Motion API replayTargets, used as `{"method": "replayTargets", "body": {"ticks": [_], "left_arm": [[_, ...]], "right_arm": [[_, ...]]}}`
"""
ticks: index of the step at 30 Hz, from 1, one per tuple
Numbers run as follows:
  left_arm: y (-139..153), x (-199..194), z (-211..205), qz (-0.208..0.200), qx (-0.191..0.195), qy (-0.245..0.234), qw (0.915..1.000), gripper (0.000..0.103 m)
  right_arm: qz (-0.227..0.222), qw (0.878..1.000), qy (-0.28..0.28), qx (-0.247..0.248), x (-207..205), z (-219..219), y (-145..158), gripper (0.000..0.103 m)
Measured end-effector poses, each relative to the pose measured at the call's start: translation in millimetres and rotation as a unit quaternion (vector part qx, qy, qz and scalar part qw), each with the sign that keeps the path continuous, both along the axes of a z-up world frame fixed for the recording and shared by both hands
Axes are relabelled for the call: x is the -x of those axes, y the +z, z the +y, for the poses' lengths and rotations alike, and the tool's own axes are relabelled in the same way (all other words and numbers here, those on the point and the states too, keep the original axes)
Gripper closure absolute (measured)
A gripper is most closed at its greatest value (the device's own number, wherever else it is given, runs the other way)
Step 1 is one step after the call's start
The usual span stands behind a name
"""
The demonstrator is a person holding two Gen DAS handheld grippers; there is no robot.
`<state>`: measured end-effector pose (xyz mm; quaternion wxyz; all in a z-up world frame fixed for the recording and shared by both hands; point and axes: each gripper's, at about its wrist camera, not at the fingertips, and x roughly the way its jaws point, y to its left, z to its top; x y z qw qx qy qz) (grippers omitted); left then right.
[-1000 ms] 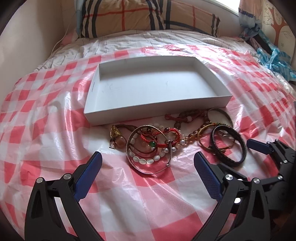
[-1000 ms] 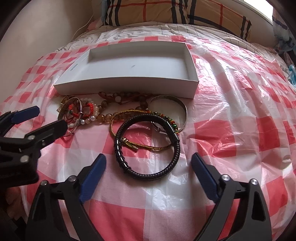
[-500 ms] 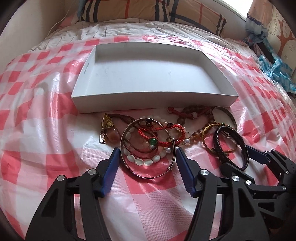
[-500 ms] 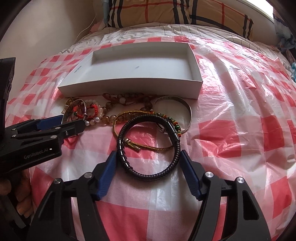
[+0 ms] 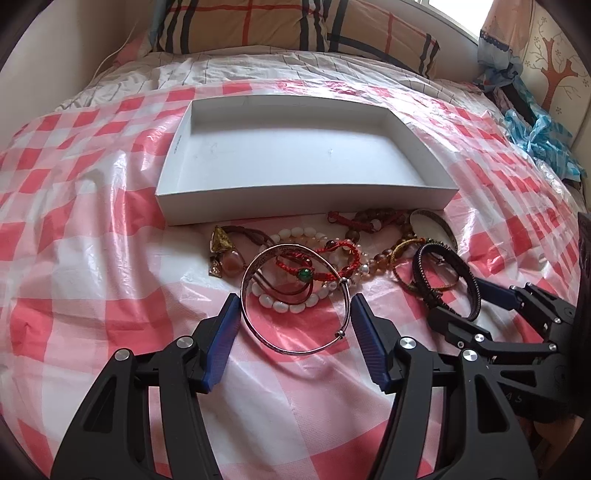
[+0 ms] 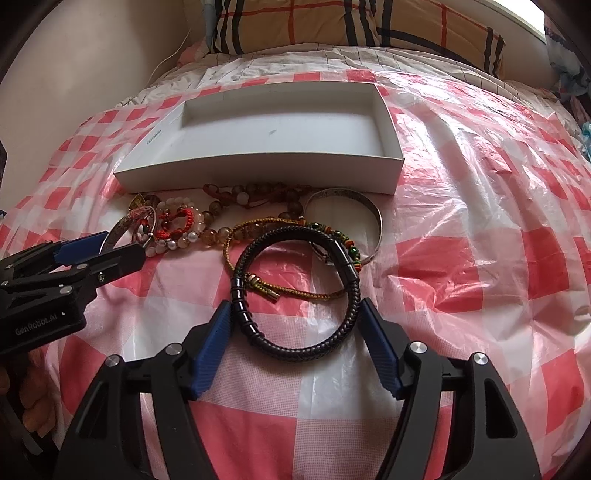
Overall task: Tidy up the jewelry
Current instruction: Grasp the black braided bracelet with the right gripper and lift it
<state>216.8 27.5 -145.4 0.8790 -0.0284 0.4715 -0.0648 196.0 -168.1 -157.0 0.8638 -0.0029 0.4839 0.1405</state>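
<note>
Left gripper [image 5: 293, 325] low in the frame centre, blue pads [image 5: 221, 339] pressed to either side of the silver bangle [image 5: 291, 347] – clamped on it, far edge of the ring tilted up over the white bead bracelet [image 5: 284, 304] and the red cord bracelet with a green stone [image 5: 304, 273]. Right gripper [image 6: 295, 326] at lower centre of its own view, narrowed onto the black braided bracelet [image 6: 295, 347], pads touching its left and right sides; same bracelet [image 5: 448, 280] at the right edge of the left view, gripped there by the other tool. Under and behind it, a yellow-brown cord bracelet [image 6: 295, 291] and a wide silver cuff [image 6: 375, 218]. Brown bead strand [image 6: 258, 192] just in front of the white box [image 5: 306, 210] – open, shallow, upper centre of both frames, nothing inside. Amber pendant and ring [image 5: 223, 251] left of the pile. All lying on a red-and-white checked plastic sheet [image 5: 74, 295] spread over the bed, plaid pillow [image 5: 258, 26] along the top
</note>
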Motion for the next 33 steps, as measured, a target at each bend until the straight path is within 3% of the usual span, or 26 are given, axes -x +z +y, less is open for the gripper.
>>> {"method": "replayTargets", "body": {"ticks": [9, 33], "left_arm": [[-8.0, 0.8, -8.2, 0.001, -0.039, -0.008, 0.9992, 0.045], [43.2, 20.1, 4.9, -0.074, -0.009, 0.016, 0.9971, 0.045]], "right_arm": [[-0.006, 1.000, 0.003, -0.006, 1.5, 1.0, 2.1, 0.039], [-0.114, 0.992, -0.018, -0.049, 17.2, -17.4, 46.1, 0.041]]}}
